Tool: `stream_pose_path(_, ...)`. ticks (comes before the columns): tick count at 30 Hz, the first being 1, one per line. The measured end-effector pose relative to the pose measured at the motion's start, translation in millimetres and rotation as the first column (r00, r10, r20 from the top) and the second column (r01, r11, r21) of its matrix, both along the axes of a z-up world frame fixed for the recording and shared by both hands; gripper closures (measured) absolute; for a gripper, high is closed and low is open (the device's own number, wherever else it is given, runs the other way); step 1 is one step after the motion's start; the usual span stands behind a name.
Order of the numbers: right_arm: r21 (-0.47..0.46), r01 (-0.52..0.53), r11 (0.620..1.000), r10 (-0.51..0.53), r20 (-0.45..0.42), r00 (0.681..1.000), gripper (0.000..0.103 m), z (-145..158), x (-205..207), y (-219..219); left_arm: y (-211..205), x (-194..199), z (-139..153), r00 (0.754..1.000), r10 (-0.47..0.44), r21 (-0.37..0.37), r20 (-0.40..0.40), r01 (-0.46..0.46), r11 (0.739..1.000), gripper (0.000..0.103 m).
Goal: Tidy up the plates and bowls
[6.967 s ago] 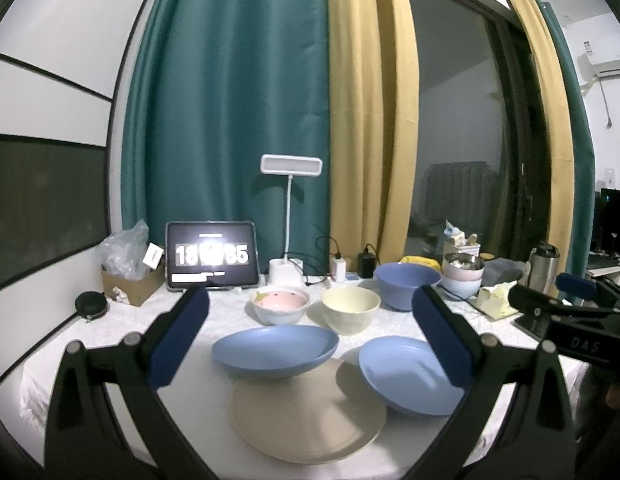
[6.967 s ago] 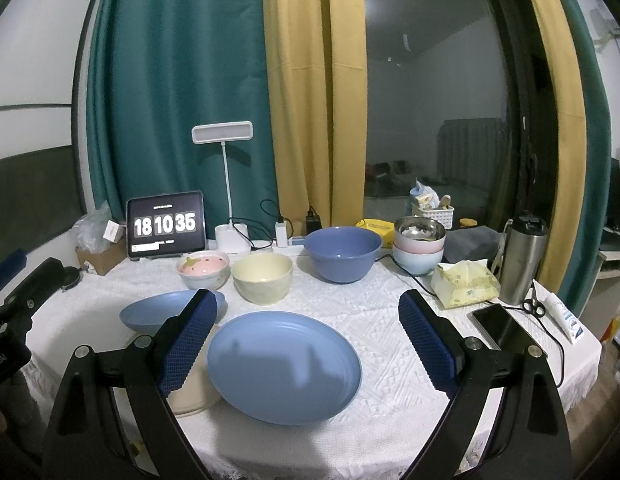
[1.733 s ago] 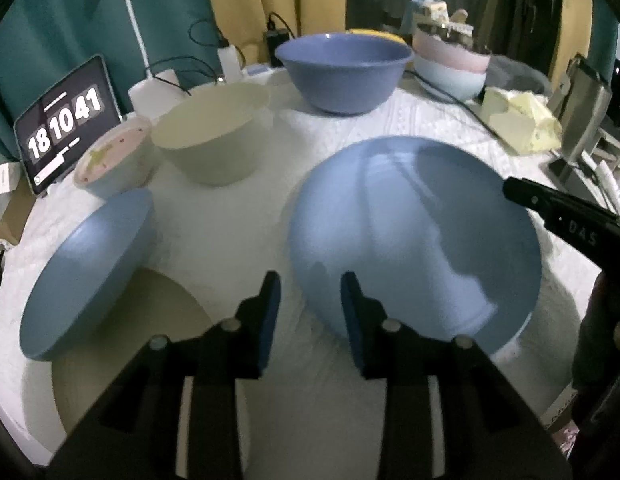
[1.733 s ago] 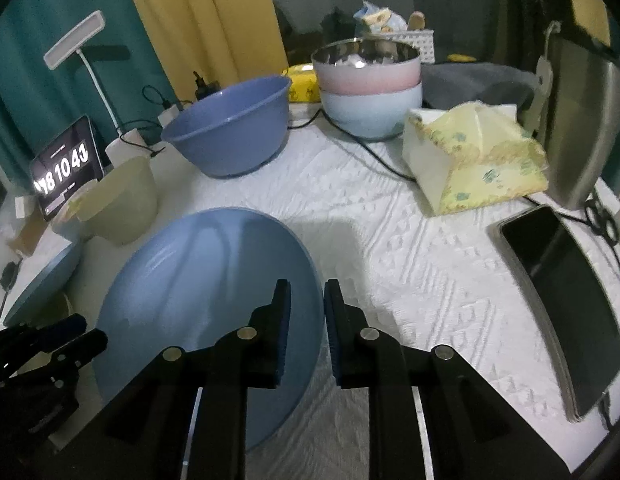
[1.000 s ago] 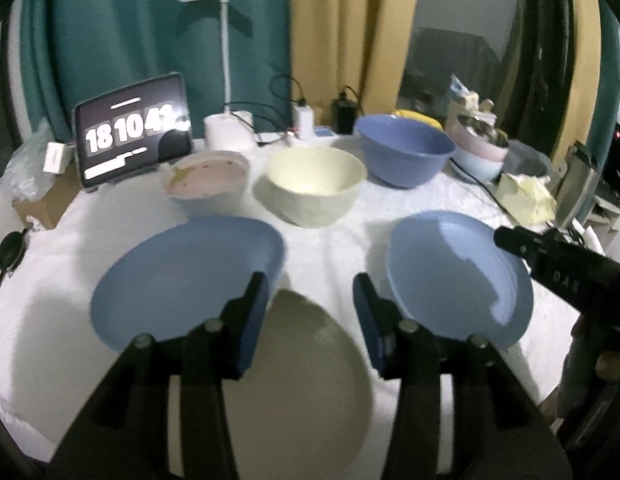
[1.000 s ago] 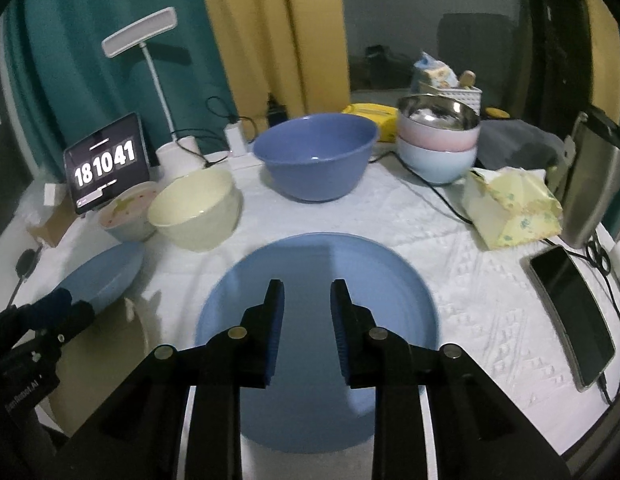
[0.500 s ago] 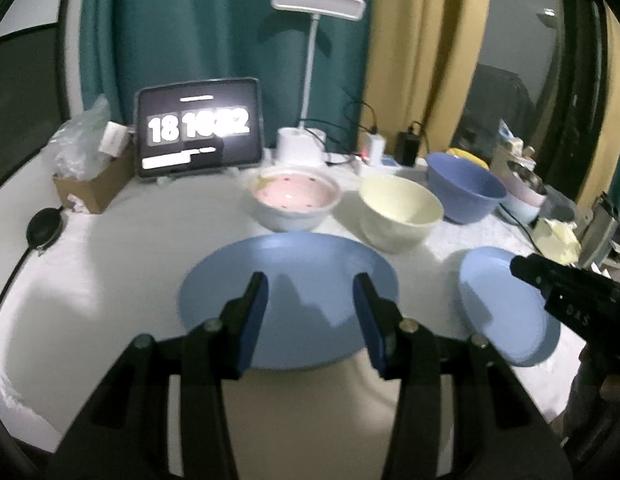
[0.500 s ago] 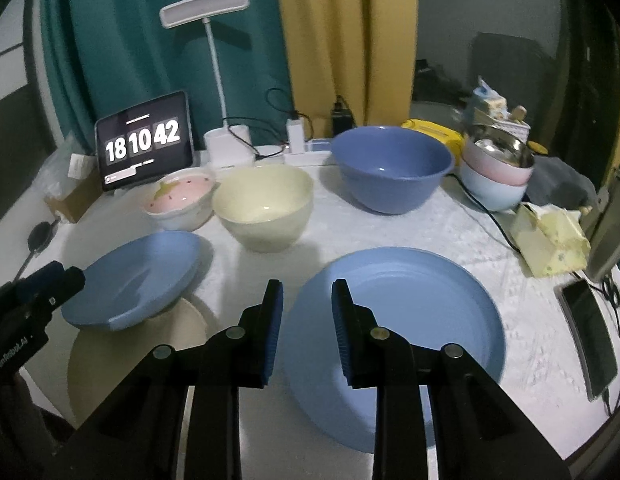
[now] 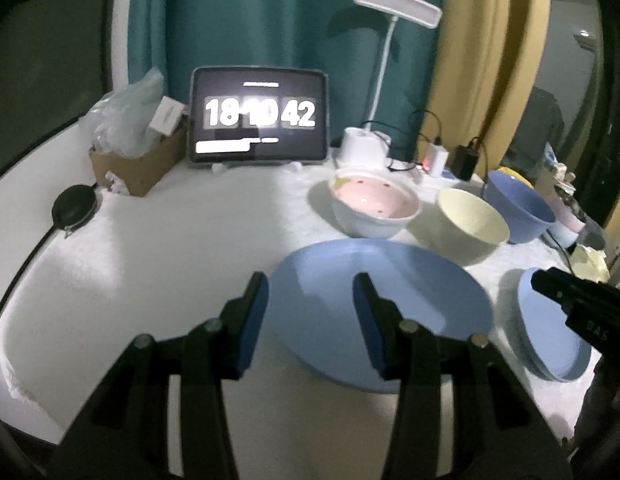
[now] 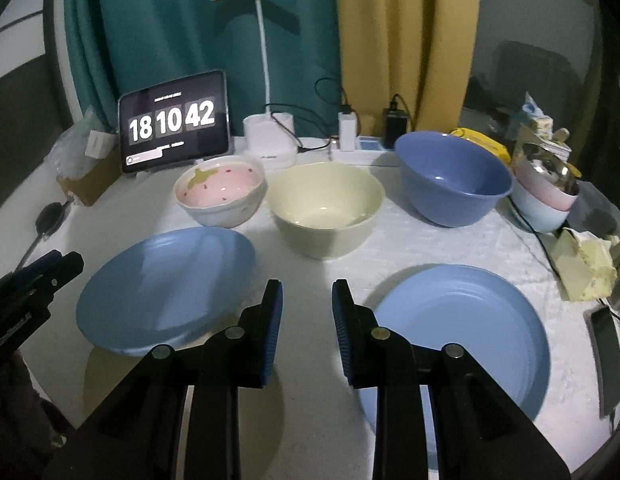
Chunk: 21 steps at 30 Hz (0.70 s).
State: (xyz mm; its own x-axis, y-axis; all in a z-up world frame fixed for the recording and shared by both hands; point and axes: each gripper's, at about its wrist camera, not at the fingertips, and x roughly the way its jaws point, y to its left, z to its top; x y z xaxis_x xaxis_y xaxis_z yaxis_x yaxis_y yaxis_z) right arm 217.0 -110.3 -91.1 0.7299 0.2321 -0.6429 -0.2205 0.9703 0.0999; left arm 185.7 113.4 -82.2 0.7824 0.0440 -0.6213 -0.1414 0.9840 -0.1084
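The beige plate (image 10: 110, 364) is mostly hidden under the tilted blue plate (image 10: 162, 284), and only a dim edge shows. The second blue plate (image 10: 469, 320) lies flat on the white tablecloth (image 10: 429, 248), partly behind the right gripper (image 10: 306, 332). The left gripper (image 9: 310, 320) hovers over the near rim of the tilted plate, jaws parted and empty. The right gripper hangs between both blue plates, jaws narrowly apart, holding nothing. The pink bowl (image 10: 220, 196), cream bowl (image 10: 325, 208) and blue bowl (image 10: 449, 176) stand in a row behind.

Dim room, fisheye-bent edges — tablet clock (image 9: 258, 114) glares, left view softly blurred, dark vignette corners.
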Motion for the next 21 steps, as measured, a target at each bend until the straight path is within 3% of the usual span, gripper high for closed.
stream_pose_path(21, -0.006, -0.078, 0.997, 0.077, -0.087, 0.993, 0.075, -23, 37, 58, 43, 31, -35, 0.995, 0.04, -0.04, -0.089, -0.044, 0.998, 0.057)
